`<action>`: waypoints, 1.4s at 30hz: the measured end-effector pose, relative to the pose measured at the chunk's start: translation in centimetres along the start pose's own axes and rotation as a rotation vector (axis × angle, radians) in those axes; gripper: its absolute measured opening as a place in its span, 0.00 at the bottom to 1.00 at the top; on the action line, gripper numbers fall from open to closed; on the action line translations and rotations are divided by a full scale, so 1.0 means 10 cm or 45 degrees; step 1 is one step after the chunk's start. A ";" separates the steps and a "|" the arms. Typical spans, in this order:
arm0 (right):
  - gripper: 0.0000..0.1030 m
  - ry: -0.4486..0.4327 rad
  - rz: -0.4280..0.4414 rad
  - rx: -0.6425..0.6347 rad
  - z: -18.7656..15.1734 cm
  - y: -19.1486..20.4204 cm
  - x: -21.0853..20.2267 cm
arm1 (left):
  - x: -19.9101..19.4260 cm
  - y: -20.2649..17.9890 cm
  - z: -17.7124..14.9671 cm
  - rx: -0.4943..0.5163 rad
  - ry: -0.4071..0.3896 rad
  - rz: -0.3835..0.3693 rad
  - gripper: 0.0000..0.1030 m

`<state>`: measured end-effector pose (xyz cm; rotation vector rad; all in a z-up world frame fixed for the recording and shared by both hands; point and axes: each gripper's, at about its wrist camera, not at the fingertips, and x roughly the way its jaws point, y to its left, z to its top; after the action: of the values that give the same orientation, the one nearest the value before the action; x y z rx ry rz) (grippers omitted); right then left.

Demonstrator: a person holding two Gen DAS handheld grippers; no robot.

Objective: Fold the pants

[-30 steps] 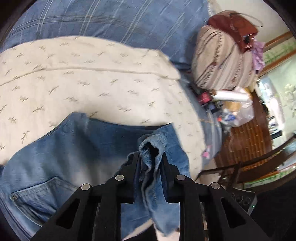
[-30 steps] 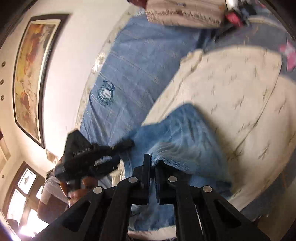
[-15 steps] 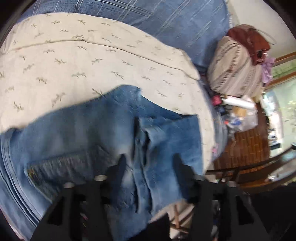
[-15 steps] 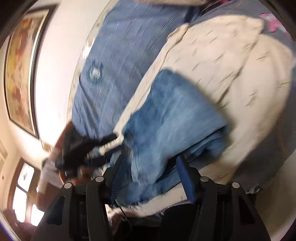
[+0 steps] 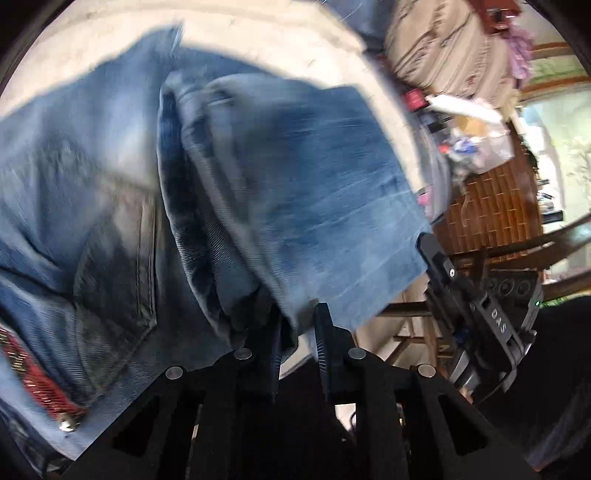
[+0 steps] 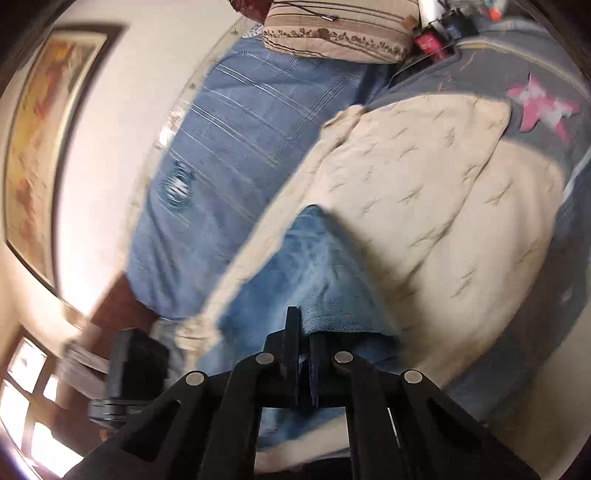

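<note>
Blue jeans point(image 5: 288, 177) lie folded on a cream quilt point(image 6: 443, 192), a leg laid over the seat, with a back pocket point(image 5: 118, 266) at the left. My left gripper point(image 5: 295, 332) is low over the near edge. Its jaws are closing, and a fold of denim is pinched between them. In the left wrist view my right gripper point(image 5: 430, 251) meets the hem corner at the right. In the right wrist view the right gripper point(image 6: 303, 332) is shut on the near edge of the jeans point(image 6: 306, 266).
A blue striped blanket point(image 6: 229, 155) covers the bed against the wall. A striped pillow point(image 6: 340, 40), a brown bag point(image 5: 498, 14) and bottles point(image 5: 461, 107) lie at the far end. Wooden furniture point(image 5: 517, 251) stands on a brick floor point(image 5: 491, 206). A framed painting point(image 6: 40, 147) hangs on the wall.
Both grippers let go of the jeans half a second ago and have closed on them again. The left gripper has sunk closer to the denim, which now fills its view.
</note>
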<state>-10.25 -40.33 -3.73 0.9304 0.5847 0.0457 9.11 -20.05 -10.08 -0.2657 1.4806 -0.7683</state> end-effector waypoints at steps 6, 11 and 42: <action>0.17 0.131 0.002 0.202 -0.14 -0.37 0.09 | -0.22 0.14 -0.08 0.029 -0.026 -0.013 0.16; 0.51 0.110 0.127 0.196 -0.16 -0.27 -0.06 | -0.69 0.00 -0.05 0.122 -0.233 -0.063 0.43; 0.62 0.283 0.123 0.279 -0.43 -0.20 0.47 | -0.48 0.04 0.29 0.034 -0.204 0.211 0.54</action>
<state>-8.76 -37.01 -9.33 1.1758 0.7608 0.1766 12.43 -17.65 -6.19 -0.1776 1.3220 -0.6192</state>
